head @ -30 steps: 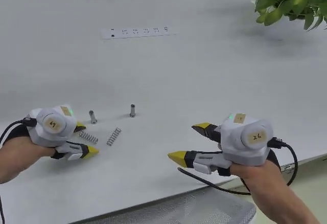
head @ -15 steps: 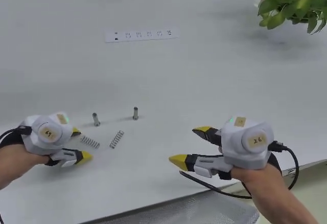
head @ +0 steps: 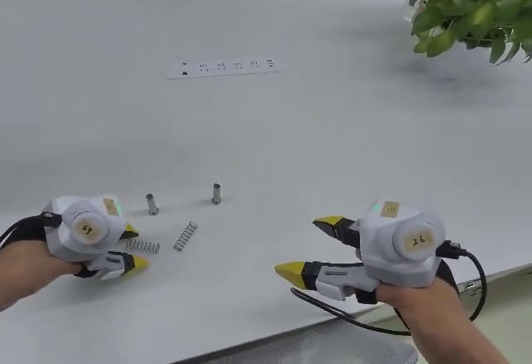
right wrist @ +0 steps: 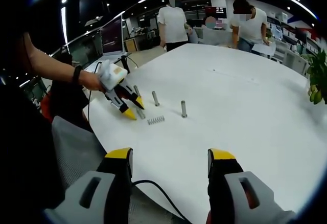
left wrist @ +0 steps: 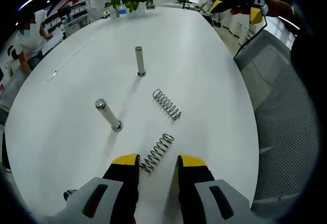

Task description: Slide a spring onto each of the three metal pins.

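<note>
Two short metal pins stand upright on the white table: one (head: pixel 152 204) (left wrist: pixel 108 115) nearer the left, the other (head: pixel 216 194) (left wrist: pixel 139 60) farther off. Two springs lie flat beside them. The near spring (head: pixel 143 246) (left wrist: pixel 156 153) has its end right at my left gripper's tips. The second spring (head: pixel 185 236) (left wrist: pixel 166 104) lies just beyond it. My left gripper (head: pixel 134 248) (left wrist: pixel 159 161) is open and holds nothing. My right gripper (head: pixel 310 248) (right wrist: pixel 170 155) hangs open and empty over the table's front edge, far from the pins (right wrist: pixel 183 109).
A white power strip (head: pixel 223 67) lies at the back of the table and a green plant (head: pixel 474 2) stands at the back right. A mesh chair (head: pixel 332 347) sits below the front edge. A black cable (head: pixel 332 310) trails from the right gripper. People stand beyond the table (right wrist: pixel 173 22).
My left gripper drew back from the near spring toward the person, then edged up to its end again. The right gripper stayed put. The head camera shifted slightly.
</note>
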The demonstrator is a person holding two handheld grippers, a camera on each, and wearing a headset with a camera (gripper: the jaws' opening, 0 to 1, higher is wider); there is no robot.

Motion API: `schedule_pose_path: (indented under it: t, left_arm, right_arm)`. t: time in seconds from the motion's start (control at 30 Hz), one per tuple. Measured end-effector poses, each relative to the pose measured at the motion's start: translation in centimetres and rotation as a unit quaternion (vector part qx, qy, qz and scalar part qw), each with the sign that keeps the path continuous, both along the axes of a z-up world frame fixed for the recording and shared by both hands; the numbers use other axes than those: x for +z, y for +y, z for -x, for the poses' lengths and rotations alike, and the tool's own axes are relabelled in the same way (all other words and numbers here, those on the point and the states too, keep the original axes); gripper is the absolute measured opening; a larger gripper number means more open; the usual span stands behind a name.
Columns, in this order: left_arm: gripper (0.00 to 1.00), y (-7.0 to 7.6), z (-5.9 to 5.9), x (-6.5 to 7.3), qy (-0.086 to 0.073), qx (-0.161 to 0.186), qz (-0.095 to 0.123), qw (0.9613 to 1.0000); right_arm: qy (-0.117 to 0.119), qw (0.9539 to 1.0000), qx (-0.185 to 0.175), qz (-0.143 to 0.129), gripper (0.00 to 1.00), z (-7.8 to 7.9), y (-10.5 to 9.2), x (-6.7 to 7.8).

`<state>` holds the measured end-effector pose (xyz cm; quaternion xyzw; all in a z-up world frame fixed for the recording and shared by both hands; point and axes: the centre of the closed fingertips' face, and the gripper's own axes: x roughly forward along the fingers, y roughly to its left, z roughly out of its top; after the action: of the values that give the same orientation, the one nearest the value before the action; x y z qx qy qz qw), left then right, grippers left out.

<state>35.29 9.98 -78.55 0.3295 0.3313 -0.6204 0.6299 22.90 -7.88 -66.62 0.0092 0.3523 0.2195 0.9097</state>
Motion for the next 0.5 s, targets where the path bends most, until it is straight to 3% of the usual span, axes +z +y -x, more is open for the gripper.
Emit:
schedule_pose_path:
  t: [0.3, 0.37, 0.5]
  left_arm:
    - [0.04, 0.47, 0.15, -0.62, 0.006, 0.009, 0.0, 0.9999]
    - [0.03, 0.42, 0.12, -0.8, 0.004, 0.015, 0.0, 0.9999]
    - [0.03, 0.19, 0.57, -0.71, 0.019, 0.043, 0.006, 0.9989]
  right_arm:
    - [-0.005, 0.9999, 0.011, -0.002, 0.57, -0.6, 0.73, 0.09]
    - [-0.006, 0.9999, 0.015, -0.001, 0.58, -0.69, 0.83, 0.12]
    - [-0.007, 0.9998, 0.019, 0.001, 0.58, -0.75, 0.79, 0.21]
